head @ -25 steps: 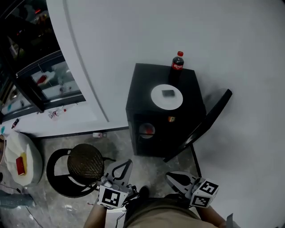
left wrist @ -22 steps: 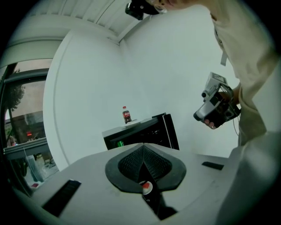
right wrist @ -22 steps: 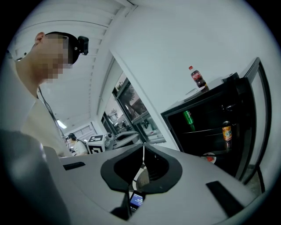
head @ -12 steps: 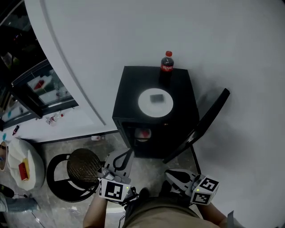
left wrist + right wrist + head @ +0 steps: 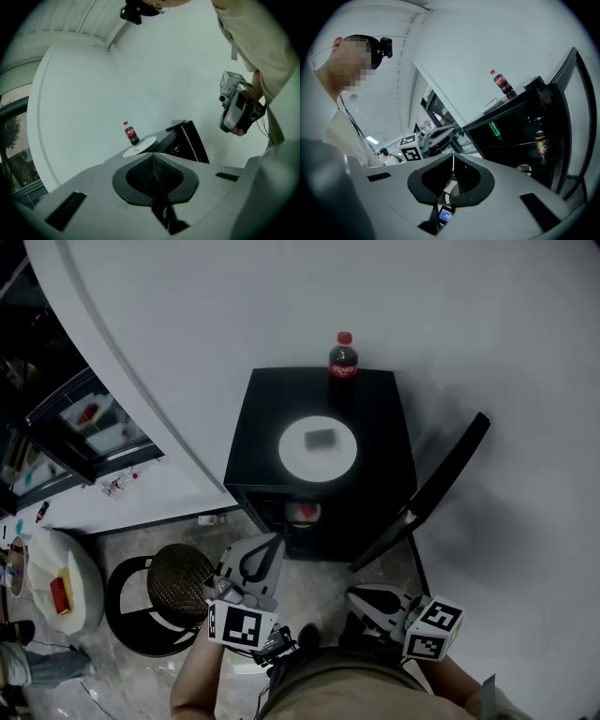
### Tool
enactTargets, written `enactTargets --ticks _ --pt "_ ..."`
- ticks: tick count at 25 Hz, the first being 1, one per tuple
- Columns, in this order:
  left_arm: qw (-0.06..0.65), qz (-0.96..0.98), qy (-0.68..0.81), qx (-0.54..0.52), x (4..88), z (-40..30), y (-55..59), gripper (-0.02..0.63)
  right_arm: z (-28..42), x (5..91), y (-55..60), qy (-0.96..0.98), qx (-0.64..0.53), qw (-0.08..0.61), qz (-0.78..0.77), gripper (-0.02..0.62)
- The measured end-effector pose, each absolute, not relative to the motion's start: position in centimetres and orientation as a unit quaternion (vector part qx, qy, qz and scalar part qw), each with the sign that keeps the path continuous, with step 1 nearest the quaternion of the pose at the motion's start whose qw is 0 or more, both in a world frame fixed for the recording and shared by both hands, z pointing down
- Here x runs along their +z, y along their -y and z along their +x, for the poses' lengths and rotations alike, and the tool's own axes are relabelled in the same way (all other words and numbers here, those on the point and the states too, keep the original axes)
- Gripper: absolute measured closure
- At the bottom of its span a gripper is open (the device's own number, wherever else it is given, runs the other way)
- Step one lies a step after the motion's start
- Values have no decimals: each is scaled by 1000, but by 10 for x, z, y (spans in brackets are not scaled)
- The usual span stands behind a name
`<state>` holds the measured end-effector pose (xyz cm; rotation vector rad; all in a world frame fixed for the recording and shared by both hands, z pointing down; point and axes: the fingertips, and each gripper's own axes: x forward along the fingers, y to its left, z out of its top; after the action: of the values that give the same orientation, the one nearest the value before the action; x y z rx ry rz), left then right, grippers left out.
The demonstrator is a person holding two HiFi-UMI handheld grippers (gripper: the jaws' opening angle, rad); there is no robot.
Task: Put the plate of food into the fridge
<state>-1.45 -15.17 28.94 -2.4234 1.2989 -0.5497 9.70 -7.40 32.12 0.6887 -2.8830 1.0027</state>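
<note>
A white plate with a small dark piece of food rests on top of the black mini fridge. Behind it stands a cola bottle. The fridge door hangs open to the right. Both grippers hover low in front of the fridge, apart from it. My left gripper is shut and empty, and so is my right gripper. From the left gripper view, the plate and bottle lie far ahead. In the right gripper view, the open fridge shows a can inside.
A round dark stool stands on the floor just left of my left gripper. A white bag with a red item lies at far left. A curved white wall backs the fridge. A glass-fronted cabinet is at left.
The fridge and plate have drifted left and up in the head view. My left gripper has risen toward the fridge front. Both grippers stay shut.
</note>
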Motion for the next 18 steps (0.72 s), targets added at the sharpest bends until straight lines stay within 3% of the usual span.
enactTargets --ticks 12,14,18 --pt "194 -844 -445 -227 288 -32 182 583 99 323 71 919 318 8 231 574" --pt "186 -850 -427 -247 297 -32 185 411 99 323 70 919 317 9 234 574" --pt "207 -844 -401 -290 311 -32 189 331 98 323 65 918 316 11 238 574"
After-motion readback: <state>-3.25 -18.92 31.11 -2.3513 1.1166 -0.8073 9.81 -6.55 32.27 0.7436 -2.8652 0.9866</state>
